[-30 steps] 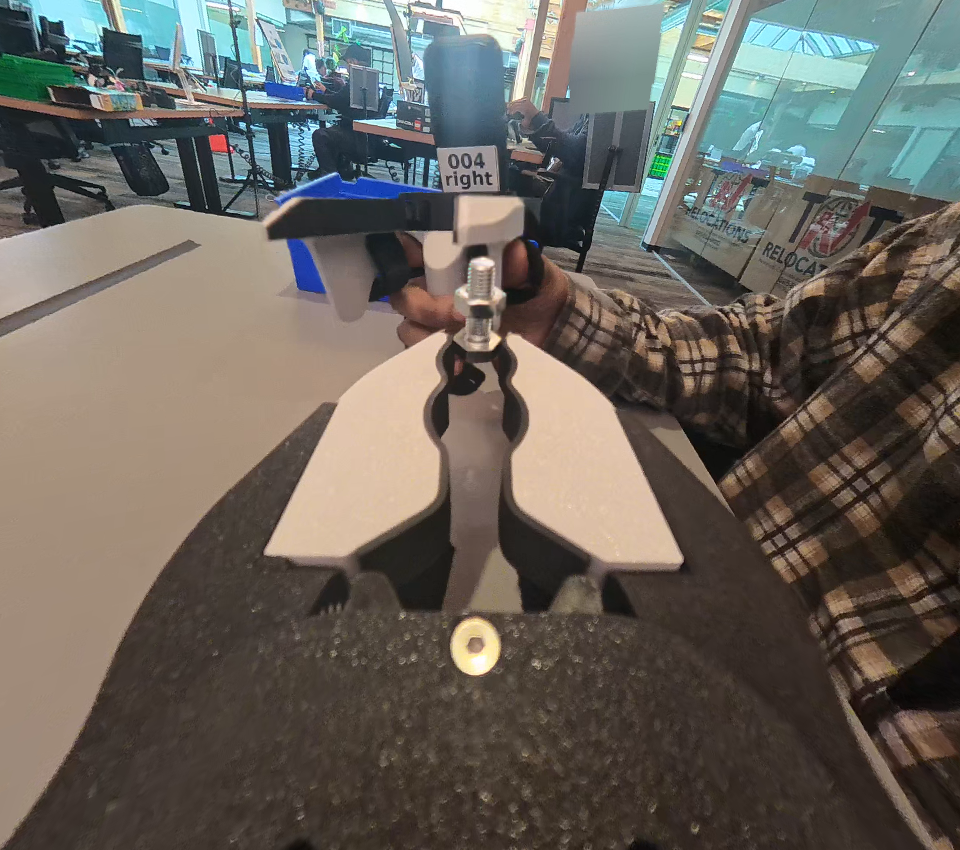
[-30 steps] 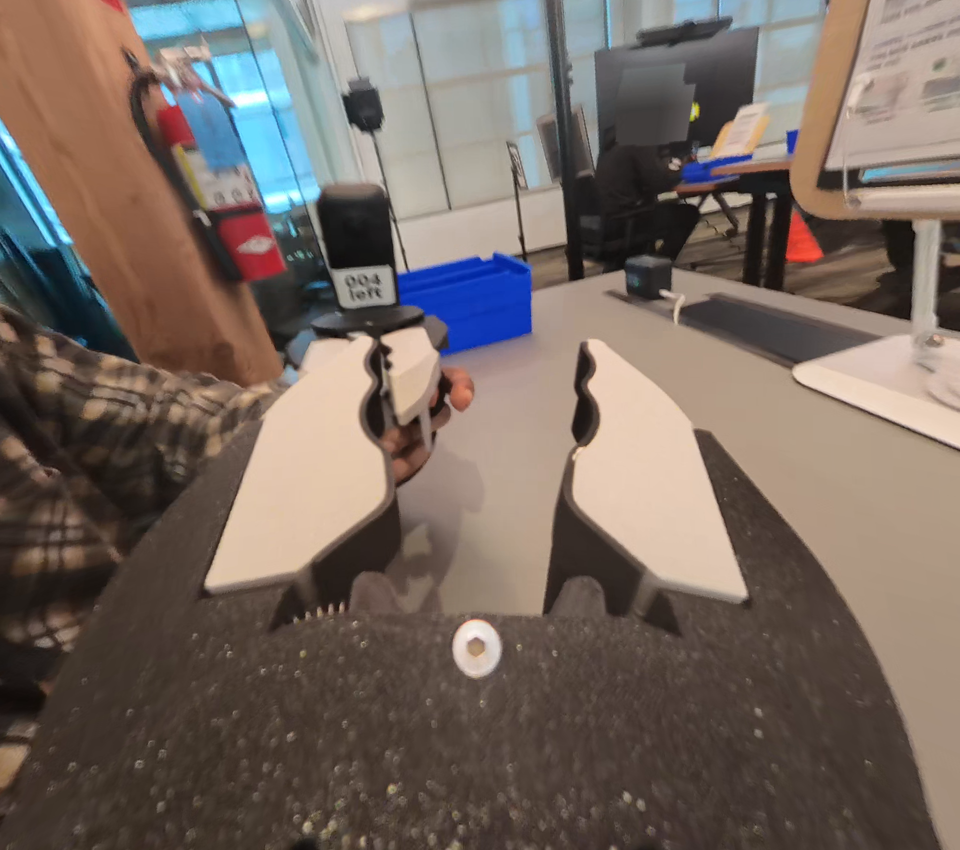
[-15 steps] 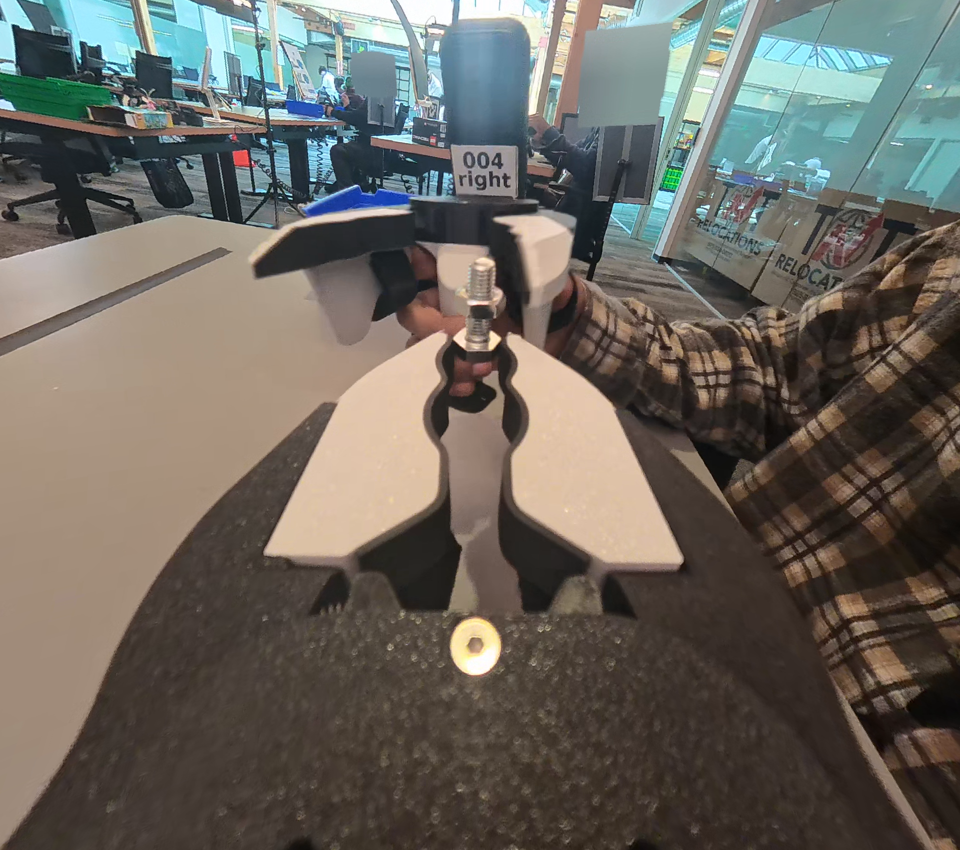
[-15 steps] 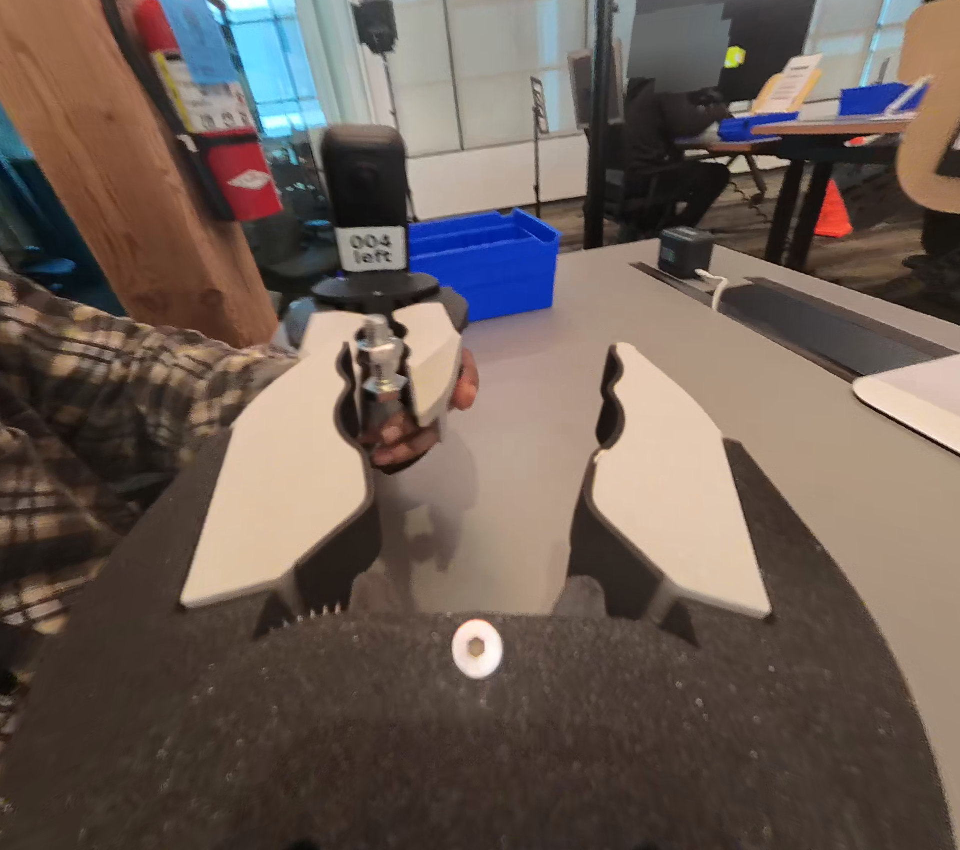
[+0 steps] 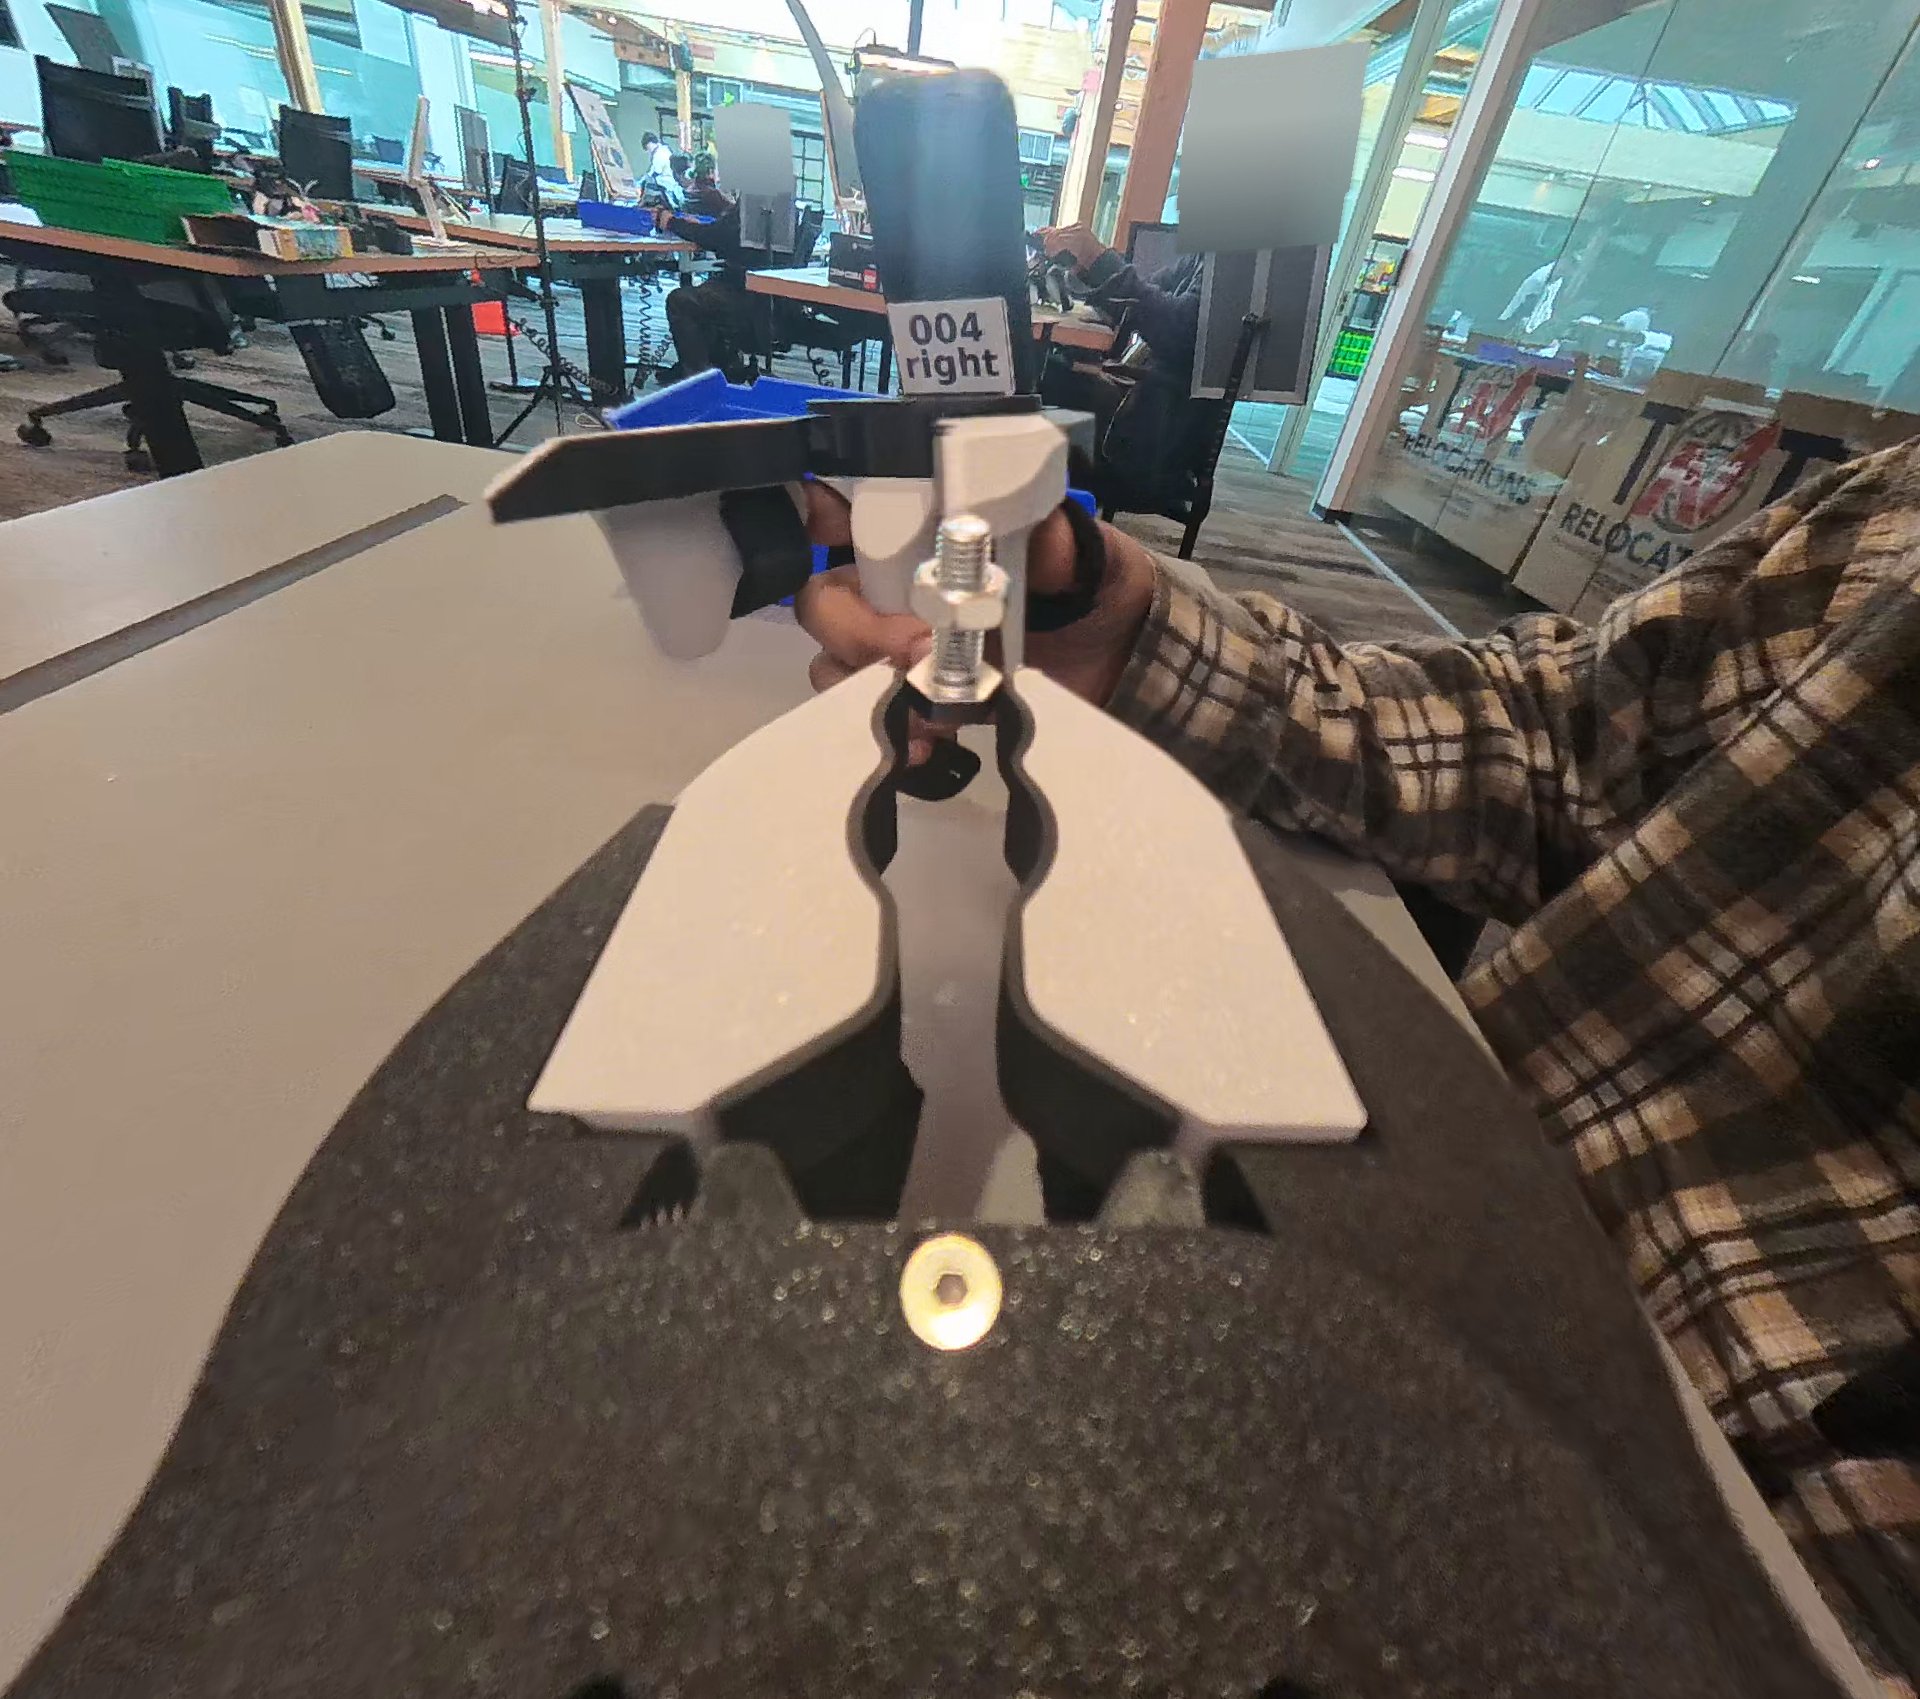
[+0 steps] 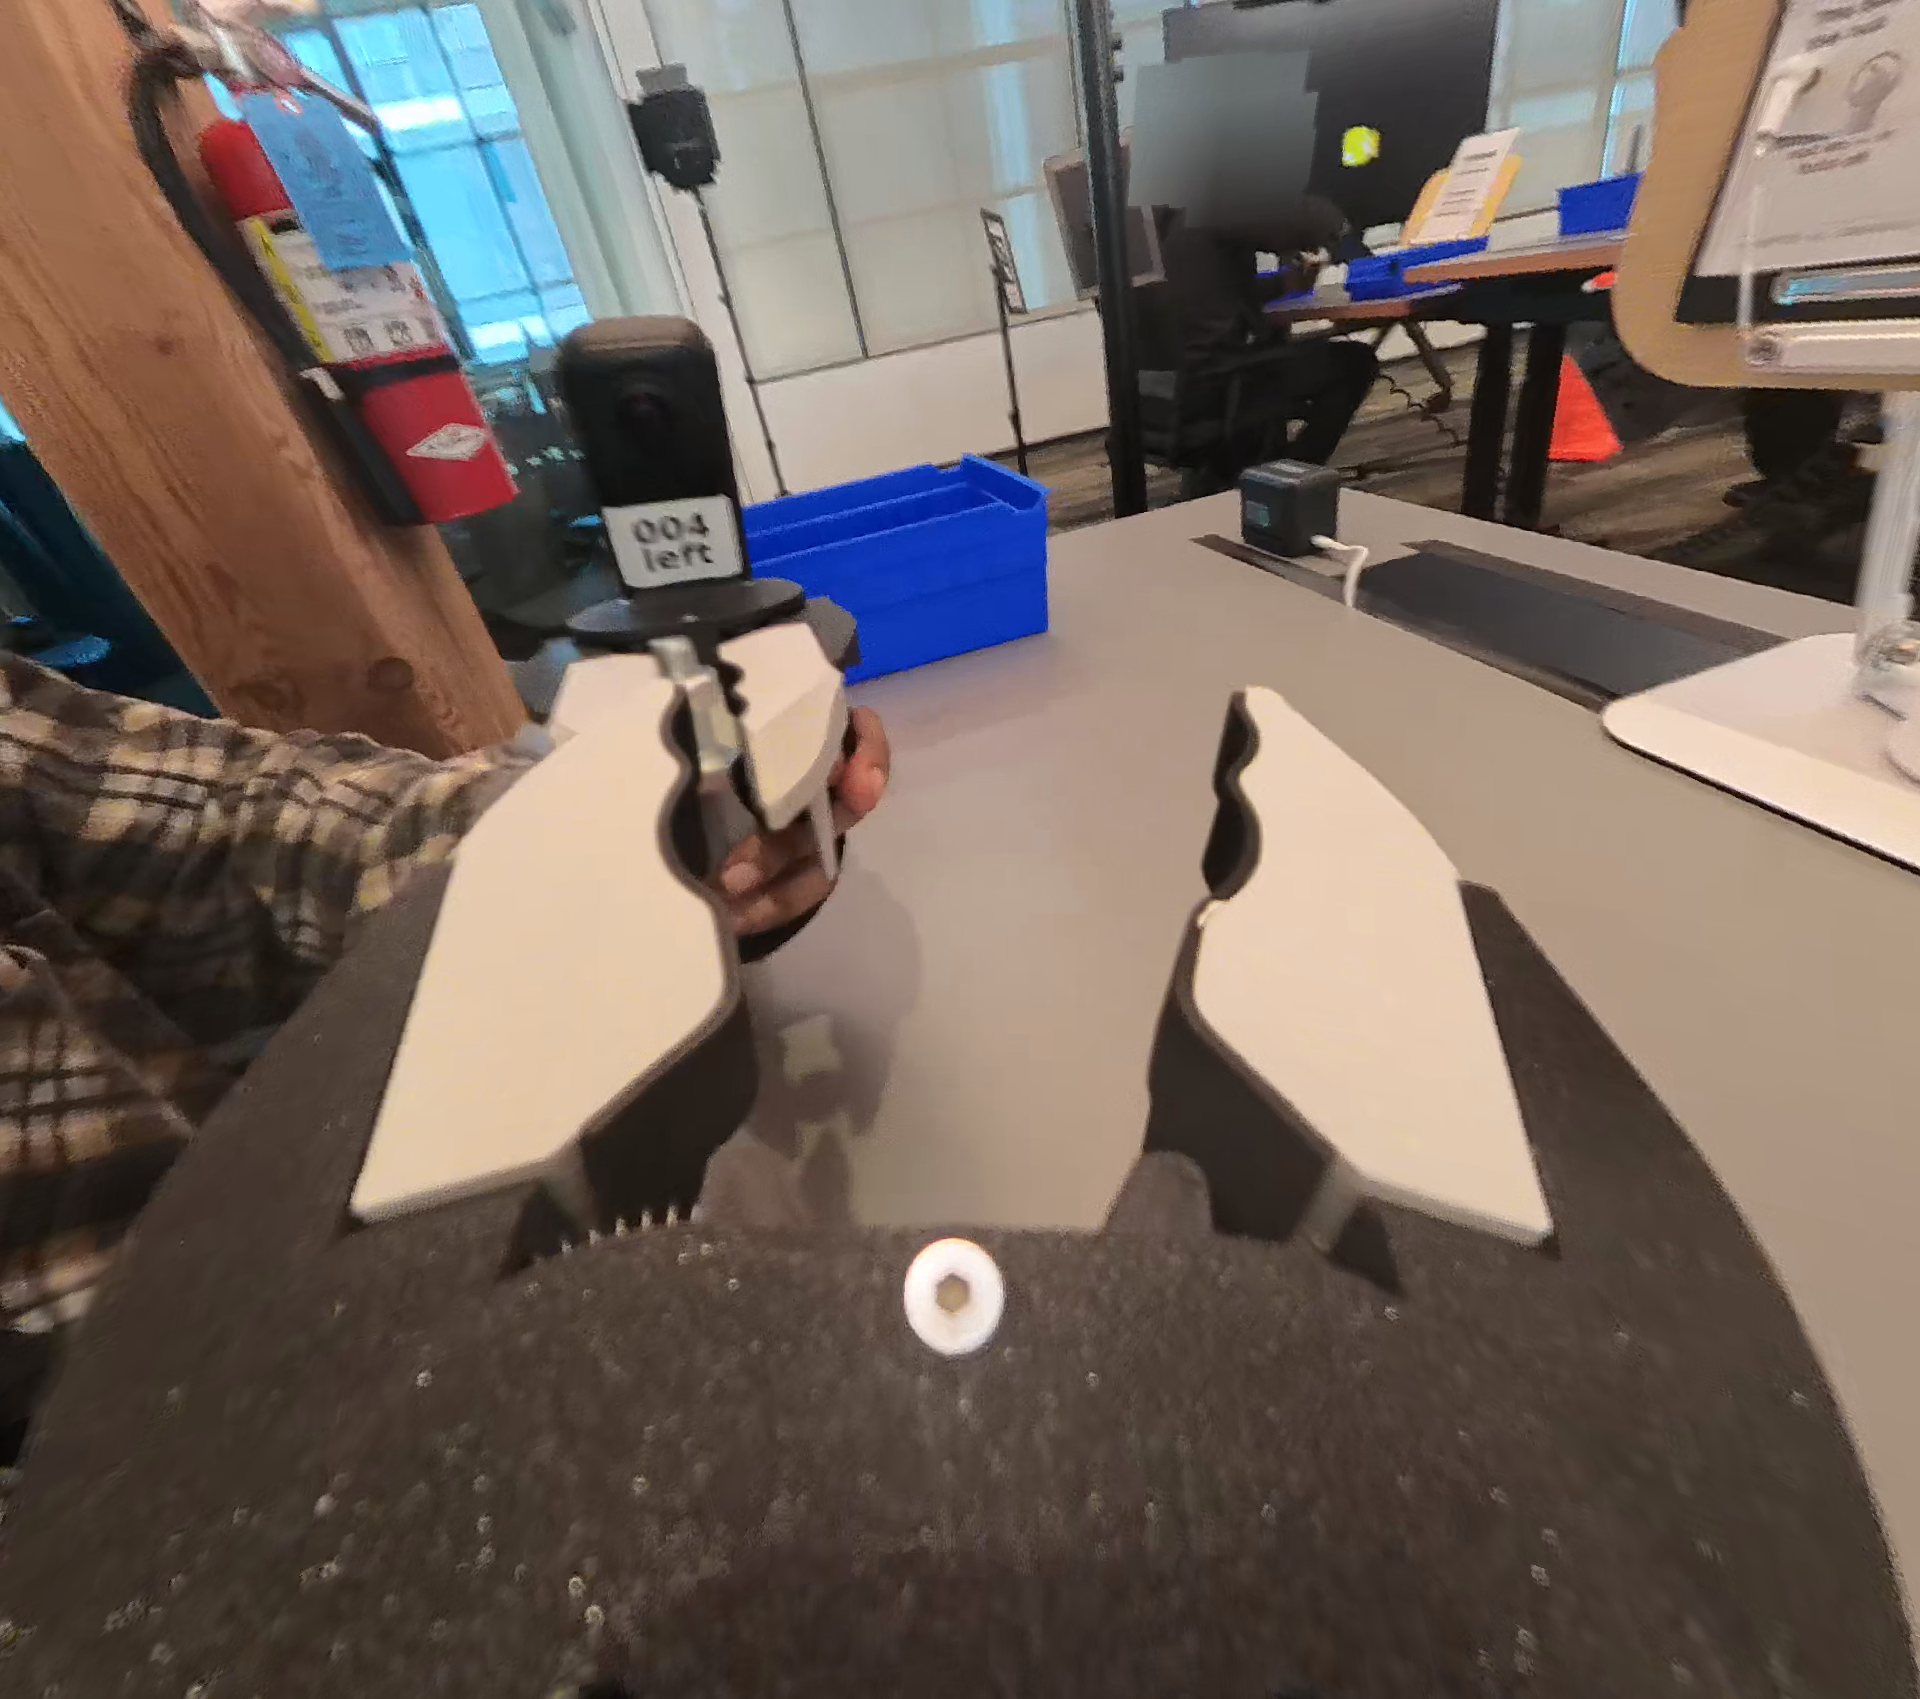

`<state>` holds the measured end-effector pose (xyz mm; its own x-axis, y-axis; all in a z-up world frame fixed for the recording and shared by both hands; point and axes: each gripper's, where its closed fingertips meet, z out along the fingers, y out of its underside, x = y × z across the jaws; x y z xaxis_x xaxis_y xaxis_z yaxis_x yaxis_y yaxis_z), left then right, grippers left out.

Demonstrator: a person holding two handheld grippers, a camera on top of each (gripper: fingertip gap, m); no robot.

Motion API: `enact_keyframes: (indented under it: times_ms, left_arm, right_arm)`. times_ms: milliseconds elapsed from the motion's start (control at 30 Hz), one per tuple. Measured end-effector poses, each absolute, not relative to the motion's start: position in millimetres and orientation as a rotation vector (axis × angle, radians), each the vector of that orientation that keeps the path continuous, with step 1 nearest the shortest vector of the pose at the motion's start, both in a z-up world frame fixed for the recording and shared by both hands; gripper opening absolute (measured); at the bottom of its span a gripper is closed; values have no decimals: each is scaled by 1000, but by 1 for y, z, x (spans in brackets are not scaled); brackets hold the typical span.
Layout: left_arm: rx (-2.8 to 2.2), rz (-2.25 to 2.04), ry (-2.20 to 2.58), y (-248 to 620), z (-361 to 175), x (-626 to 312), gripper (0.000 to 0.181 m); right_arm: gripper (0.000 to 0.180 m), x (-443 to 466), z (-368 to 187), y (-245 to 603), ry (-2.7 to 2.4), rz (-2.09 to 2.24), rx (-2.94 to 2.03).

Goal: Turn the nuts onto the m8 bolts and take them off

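Above a grey table, we hold the left gripper clamped on the hex head of an M8 bolt, its two white fingers drawn close with only a narrow slot between them. The bolt stands upright out of the fingertips, threaded end up, and a silver nut sits partway along its thread, clear of the head below and with bare thread showing above it.

Facing it is our right gripper, its jaws spread wide and holding nothing. In the left wrist view, one of its white fingers stands just behind the nut, the other splayed far off to the side (whether the near finger touches the nut we cannot tell). From the right wrist view the bolt shows only as a blurred silver sliver at the left gripper's tips, just beside the right gripper's own left-hand finger.

A blue bin rests on the table behind the grippers, well apart from them. A plaid sleeve runs along the table's edge to the hand gripping the right gripper's handle.
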<state>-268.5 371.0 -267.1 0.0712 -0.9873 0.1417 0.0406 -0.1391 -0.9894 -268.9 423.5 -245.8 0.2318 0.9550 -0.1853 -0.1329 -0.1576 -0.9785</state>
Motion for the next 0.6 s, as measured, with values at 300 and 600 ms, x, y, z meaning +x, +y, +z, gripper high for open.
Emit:
enact_keyframes:
  times_ms: [300, 600]
  left_arm:
    - [-1314, -1263, 1059, 370, -266, -269, 15]
    - [-1334, -1245, 1053, 373, -269, -268, 15]
  right_arm:
    - [95, -270, -250, 425, -863, 1173, -1380]
    - [102, -275, -253, 421, -908, 1155, -1383]
